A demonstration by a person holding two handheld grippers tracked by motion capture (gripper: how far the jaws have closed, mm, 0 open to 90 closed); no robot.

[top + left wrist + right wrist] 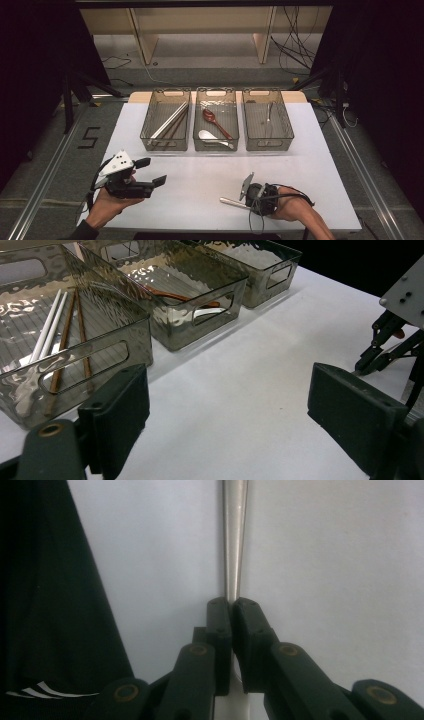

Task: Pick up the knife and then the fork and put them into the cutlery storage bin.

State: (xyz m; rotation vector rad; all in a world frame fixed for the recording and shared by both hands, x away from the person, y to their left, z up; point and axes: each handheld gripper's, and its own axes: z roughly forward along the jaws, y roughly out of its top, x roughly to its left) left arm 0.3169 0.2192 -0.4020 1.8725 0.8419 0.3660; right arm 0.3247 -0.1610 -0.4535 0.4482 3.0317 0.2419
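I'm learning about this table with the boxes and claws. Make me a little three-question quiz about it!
1. True or false: the right claw is shut on the metal utensil handle.
2. How many clear bins stand in the row on the table?
3. Which bin holds the chopsticks: A the left bin, B the middle bin, C the right bin?

Key
1. True; the jaws pinch it.
2. Three.
3. A. The middle bin holds a wooden spoon and a white spoon.
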